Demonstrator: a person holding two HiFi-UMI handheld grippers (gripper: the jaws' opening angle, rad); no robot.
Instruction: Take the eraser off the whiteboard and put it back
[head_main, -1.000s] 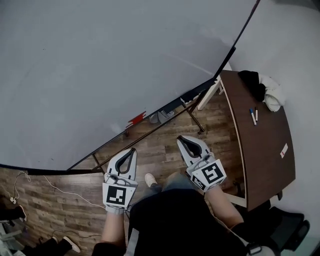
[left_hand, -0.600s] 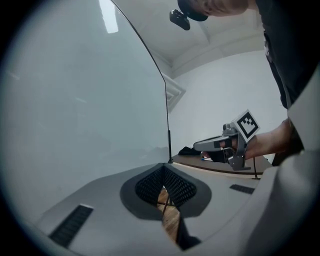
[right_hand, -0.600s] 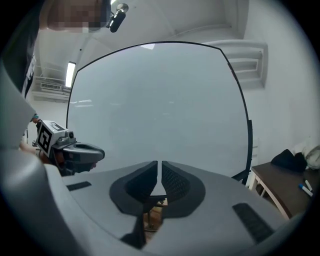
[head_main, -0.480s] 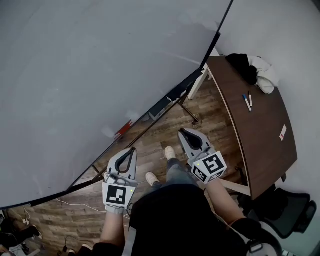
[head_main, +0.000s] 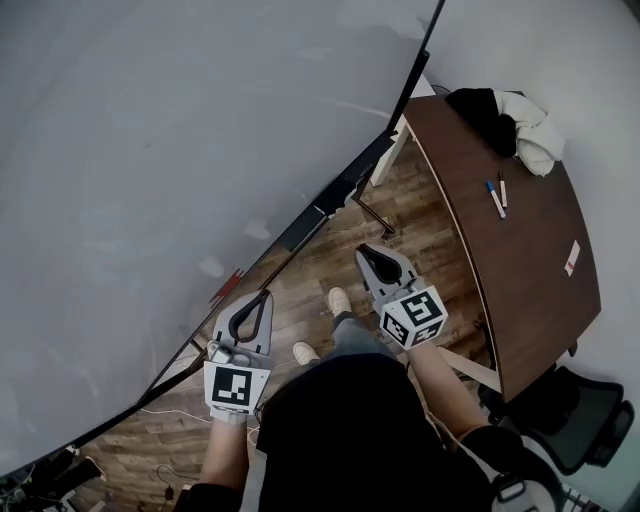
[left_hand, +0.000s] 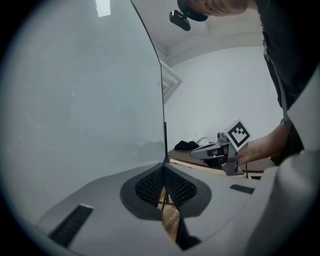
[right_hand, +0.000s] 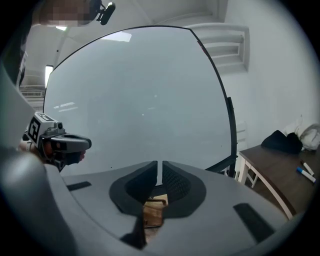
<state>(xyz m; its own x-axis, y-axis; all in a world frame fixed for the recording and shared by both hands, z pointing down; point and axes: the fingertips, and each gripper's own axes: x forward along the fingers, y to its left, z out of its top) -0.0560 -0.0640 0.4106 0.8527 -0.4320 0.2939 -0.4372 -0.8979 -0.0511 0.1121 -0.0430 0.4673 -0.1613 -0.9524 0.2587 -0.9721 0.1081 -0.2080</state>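
Both closed and empty, left gripper (head_main: 262, 298) and right gripper (head_main: 363, 253) face the glossy grey-white whiteboard (head_main: 150, 150). A curved brown wooden table (head_main: 535, 260) stands beside it.

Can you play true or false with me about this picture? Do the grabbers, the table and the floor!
1. Two markers lie on the brown table. True.
2. The table is on the person's left side. False: it stands on the person's right.
3. The left gripper and the right gripper are both shut and hold nothing. True.
4. The floor is covered in carpet. False: it is wooden planks.
5. The whiteboard is full of writing. False: no writing shows on it.
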